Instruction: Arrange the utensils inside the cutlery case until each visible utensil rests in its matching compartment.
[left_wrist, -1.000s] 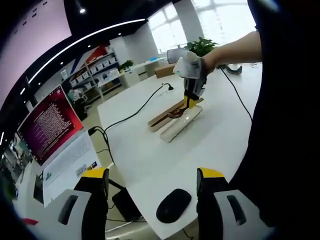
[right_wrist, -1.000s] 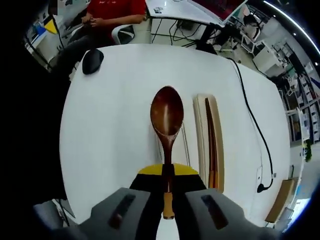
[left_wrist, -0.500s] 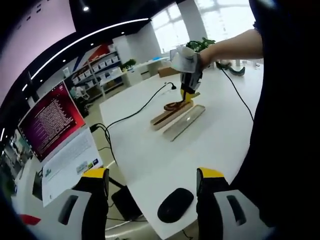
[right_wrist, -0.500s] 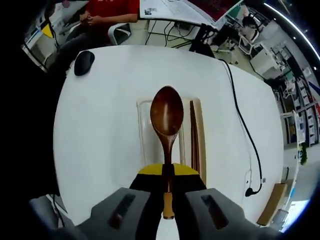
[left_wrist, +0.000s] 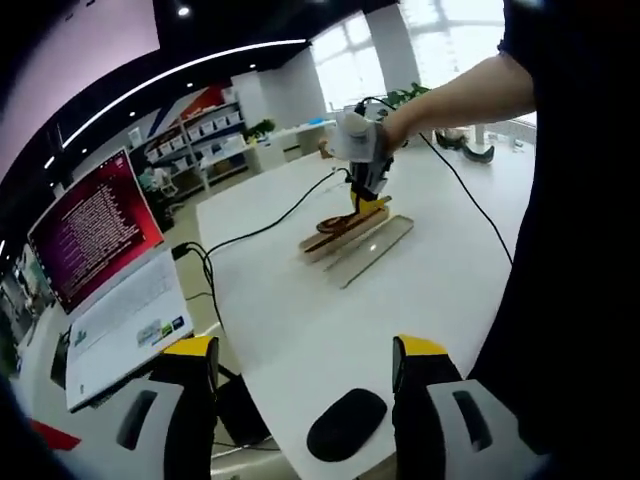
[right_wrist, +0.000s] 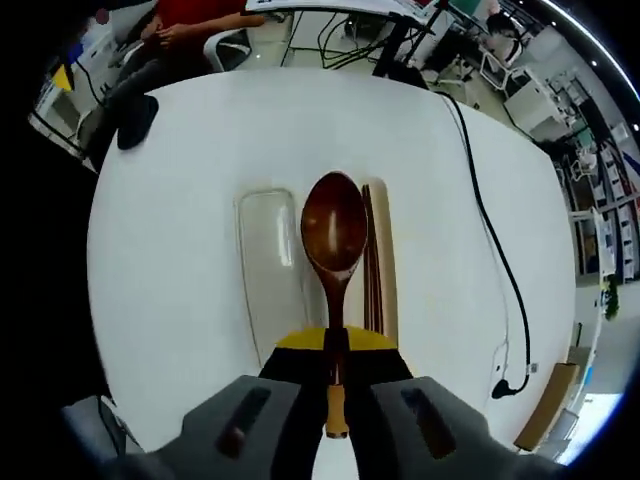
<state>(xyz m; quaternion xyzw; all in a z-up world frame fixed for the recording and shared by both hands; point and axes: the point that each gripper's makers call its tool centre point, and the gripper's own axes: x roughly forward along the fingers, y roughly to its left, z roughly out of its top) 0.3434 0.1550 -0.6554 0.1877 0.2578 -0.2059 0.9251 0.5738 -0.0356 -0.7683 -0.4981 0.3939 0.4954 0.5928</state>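
Observation:
My right gripper (right_wrist: 335, 385) is shut on the handle of a dark wooden spoon (right_wrist: 334, 235), whose bowl hangs over the wooden cutlery case (right_wrist: 382, 260). Dark chopsticks (right_wrist: 371, 265) lie in the case beside the spoon. A clear lid (right_wrist: 270, 265) lies flat on the table, left of the case. In the left gripper view the right gripper (left_wrist: 364, 190) holds the spoon (left_wrist: 338, 220) just above the case (left_wrist: 335, 238), with the lid (left_wrist: 376, 250) alongside. My left gripper (left_wrist: 305, 375) stands open near the table's edge, far from the case, with nothing between its fingers.
A black mouse (left_wrist: 346, 424) lies on the white table (left_wrist: 300, 310) between my left fingers. A black cable (left_wrist: 270, 225) runs across the table past the case. A laptop (left_wrist: 100, 270) stands at the left. A seated person in red (right_wrist: 200, 25) is beyond the table.
The right gripper carried the spoon sideways from over the lid to over the wooden case. The left gripper stayed open; its view shifted slightly.

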